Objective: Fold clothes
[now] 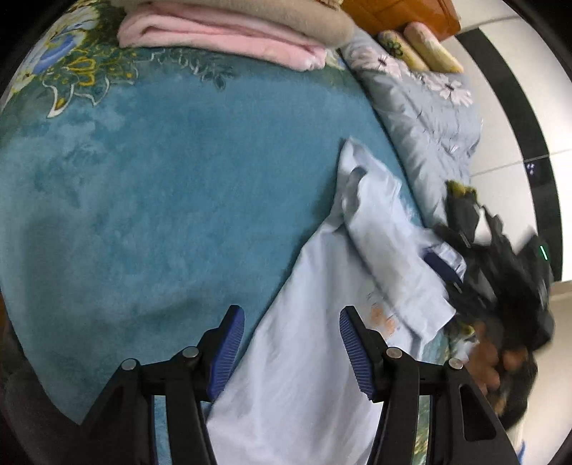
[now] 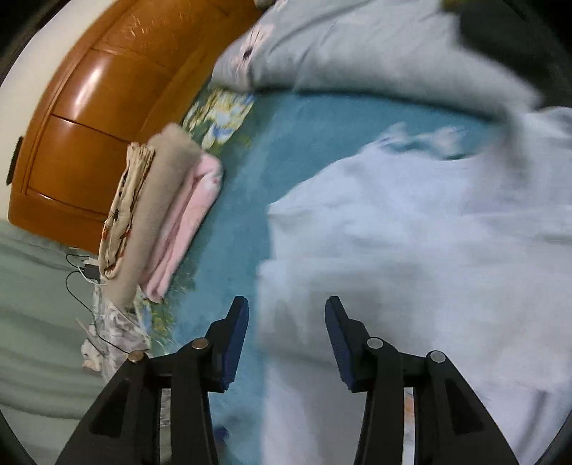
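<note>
Pale blue cotton, a shirt (image 1: 314, 357), lies spread on the teal blanket (image 1: 161, 214) that covers the bed, with one sleeve (image 1: 379, 229) folded across its body and a dark blue collar label showing near the far edge. Over the near hem hangs the left gripper (image 1: 291, 354), its jaws standing apart with the cloth beneath them, the blue pads pressing on nothing. Beyond the shirt, blurred, is the right gripper (image 1: 461, 257) in a person's hand (image 1: 493, 361), its tips by the collar. From the right wrist view the right gripper's jaws are parted as well, with the shirt's edge under them and nothing clamped; that picture is smeared. At the blanket's far side rests a stack of folded clothes (image 1: 232, 32), pink under beige. A grey flowered quilt (image 1: 429, 118) lies beside the shirt, and an orange wooden headboard (image 2: 96, 118) stands behind the stack.
</note>
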The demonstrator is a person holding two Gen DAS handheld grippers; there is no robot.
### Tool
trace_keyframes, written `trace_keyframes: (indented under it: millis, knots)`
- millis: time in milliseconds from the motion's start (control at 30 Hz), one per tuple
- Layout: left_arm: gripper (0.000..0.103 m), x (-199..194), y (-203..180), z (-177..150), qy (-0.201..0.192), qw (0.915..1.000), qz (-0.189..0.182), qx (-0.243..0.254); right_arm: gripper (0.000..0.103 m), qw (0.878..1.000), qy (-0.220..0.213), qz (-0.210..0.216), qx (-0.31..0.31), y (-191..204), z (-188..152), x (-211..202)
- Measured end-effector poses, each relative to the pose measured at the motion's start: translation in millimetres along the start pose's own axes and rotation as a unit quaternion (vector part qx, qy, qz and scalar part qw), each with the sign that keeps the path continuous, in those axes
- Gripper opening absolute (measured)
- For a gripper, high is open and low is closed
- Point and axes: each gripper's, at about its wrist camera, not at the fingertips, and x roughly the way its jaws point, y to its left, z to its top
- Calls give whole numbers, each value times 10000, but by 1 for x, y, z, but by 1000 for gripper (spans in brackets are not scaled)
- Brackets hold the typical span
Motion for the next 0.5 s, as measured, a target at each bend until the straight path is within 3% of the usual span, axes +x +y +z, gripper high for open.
trace_keyframes:
  millis: [233, 400, 500]
  knots:
    - [60, 15, 16, -29, 394, 9983, 410, 122, 46, 9894, -172, -1268, 687, -130, -95, -109]
    - [60, 8, 27, -40, 523, 9981, 335, -3, 46, 9715, -89, -1456, 1869, -211, -178, -162]
    - [60, 7, 34, -44, 662, 9972, 314, -123, 46, 9713, -208, -1004, 2147, -221, -211, -176]
